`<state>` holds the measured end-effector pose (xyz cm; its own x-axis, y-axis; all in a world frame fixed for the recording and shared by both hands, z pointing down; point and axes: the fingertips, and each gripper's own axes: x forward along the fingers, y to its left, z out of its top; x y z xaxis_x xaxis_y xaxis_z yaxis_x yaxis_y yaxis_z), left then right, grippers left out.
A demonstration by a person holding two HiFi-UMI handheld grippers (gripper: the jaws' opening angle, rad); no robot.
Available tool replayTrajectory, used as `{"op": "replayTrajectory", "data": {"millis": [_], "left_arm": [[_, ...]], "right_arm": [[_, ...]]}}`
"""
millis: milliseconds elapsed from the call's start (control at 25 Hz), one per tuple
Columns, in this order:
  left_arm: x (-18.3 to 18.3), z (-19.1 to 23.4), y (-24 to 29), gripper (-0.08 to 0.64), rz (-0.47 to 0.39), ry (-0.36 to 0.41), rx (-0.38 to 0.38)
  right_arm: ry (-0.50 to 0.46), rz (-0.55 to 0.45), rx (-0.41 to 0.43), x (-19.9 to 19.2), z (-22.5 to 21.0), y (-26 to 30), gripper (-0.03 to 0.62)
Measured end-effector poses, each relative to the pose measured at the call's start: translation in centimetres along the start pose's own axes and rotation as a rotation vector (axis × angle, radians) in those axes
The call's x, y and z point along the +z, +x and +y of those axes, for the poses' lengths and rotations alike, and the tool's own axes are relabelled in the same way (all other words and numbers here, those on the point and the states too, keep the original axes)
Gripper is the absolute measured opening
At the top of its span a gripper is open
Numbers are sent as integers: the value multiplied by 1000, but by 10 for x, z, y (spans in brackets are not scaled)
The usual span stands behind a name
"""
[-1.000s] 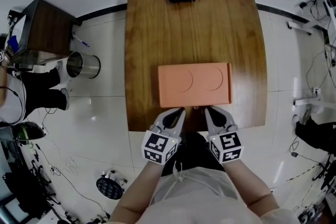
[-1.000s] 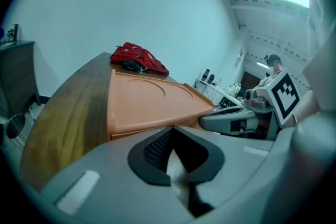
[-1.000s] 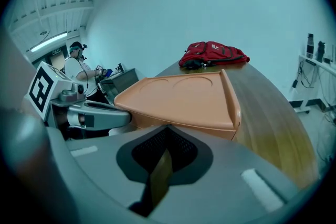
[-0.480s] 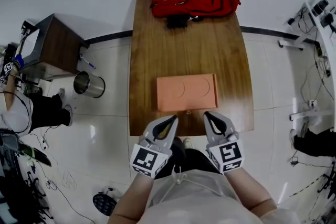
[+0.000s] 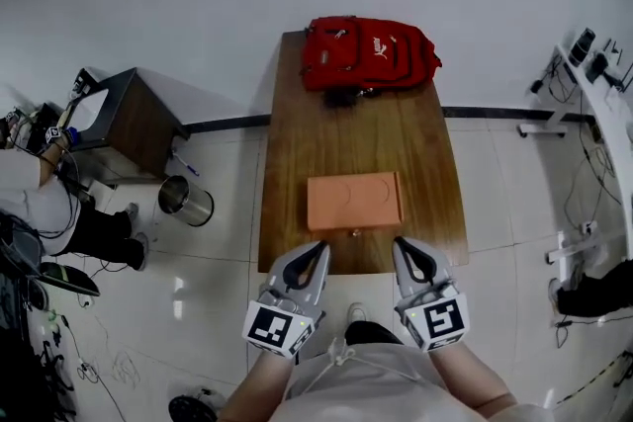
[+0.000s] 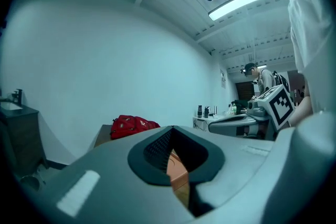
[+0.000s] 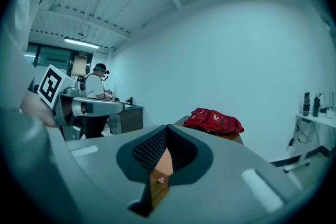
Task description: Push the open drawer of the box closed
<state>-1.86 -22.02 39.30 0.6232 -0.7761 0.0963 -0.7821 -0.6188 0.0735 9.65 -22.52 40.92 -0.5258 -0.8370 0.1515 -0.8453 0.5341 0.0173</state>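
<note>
- Nearest: left tool point(image 5: 318, 250) and right tool point(image 5: 401, 245) side by side, both short of the near edge of the table point(image 5: 425, 143), touching nothing
- Each tool closed to a narrow slit, tips together, nothing gripped; only a sliver of orange visible through the slit in either gripper view
- Straight ahead, centred between the two tools: orange box point(image 5: 354, 201) on the near part of the table, apart from both tools and about equally near to each
- Long axis of the box across, left to right, parallel to the table's near edge; near long side facing the tools, with a small knob point(image 5: 353, 233) at its middle
- Drawer judged in or almost in: no pulled-out section to be made out from above; any remaining push directed away from the person, against the knob side
- Plain flat lid with two faint circles
- Farthest: red backpack point(image 5: 371, 52) at the far end, well apart from the box
</note>
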Motion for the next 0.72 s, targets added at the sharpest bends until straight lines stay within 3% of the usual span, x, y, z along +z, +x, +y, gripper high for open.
{"op": "replayTrajectory", "data": {"millis": [280,720], "left_arm": [[5,-26,-74,6,-40,6,12],[-11,-96,-237,6,-70,25,-17]], "right_arm": [[-19,13,-17,-1,43,-48,8],[-17,-16,-64,-7,170,-171,8]]}}
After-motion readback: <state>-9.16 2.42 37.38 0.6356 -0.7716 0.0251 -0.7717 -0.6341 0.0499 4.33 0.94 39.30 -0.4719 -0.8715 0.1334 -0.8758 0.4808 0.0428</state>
